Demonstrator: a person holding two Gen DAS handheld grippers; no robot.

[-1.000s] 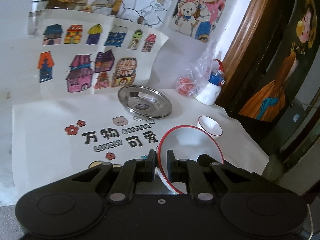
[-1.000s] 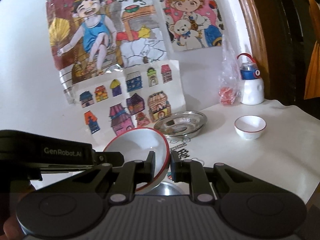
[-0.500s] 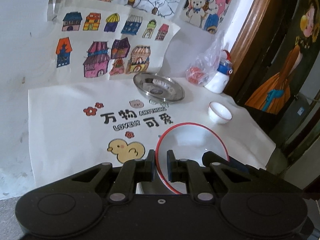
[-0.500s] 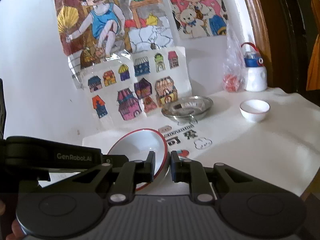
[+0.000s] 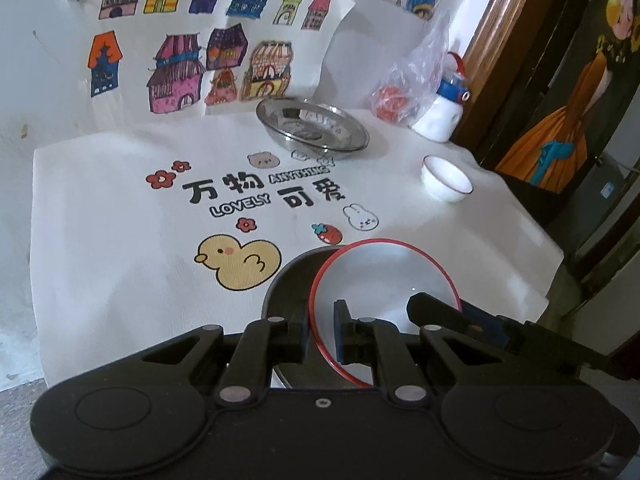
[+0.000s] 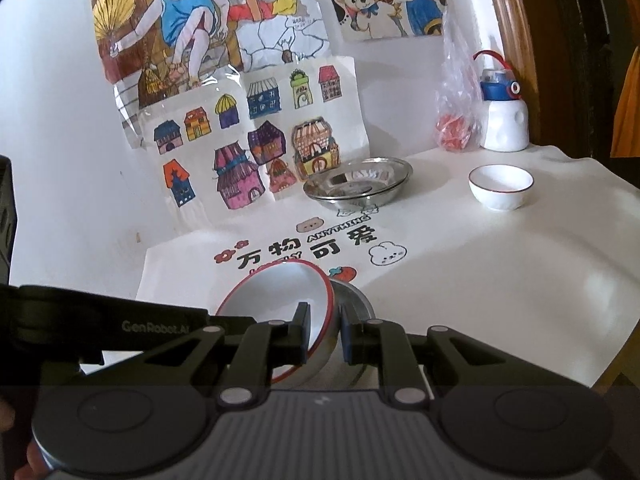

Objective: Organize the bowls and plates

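Observation:
A large white bowl with a red rim (image 5: 384, 280) (image 6: 280, 296) is held by both grippers at the near edge of the table. My left gripper (image 5: 322, 332) is shut on its left rim. My right gripper (image 6: 325, 330) is shut on its right rim. The bowl sits over a steel plate (image 5: 288, 284) (image 6: 356, 300) that lies beneath it; I cannot tell whether they touch. A second steel plate (image 5: 312, 128) (image 6: 358, 182) lies at the back of the table. A small white bowl with a red rim (image 5: 446, 178) (image 6: 501, 186) stands to the right.
A white printed cloth (image 5: 120, 216) covers the table. A white bottle with a blue cap (image 5: 442, 114) (image 6: 503, 120) and a clear plastic bag (image 5: 404, 88) stand at the back right. Drawings hang on the wall behind. A dark wooden frame (image 5: 492, 48) borders the right side.
Both grippers have drawn back and down toward the near edge with the large bowl. The steel plate under the bowl has come into view.

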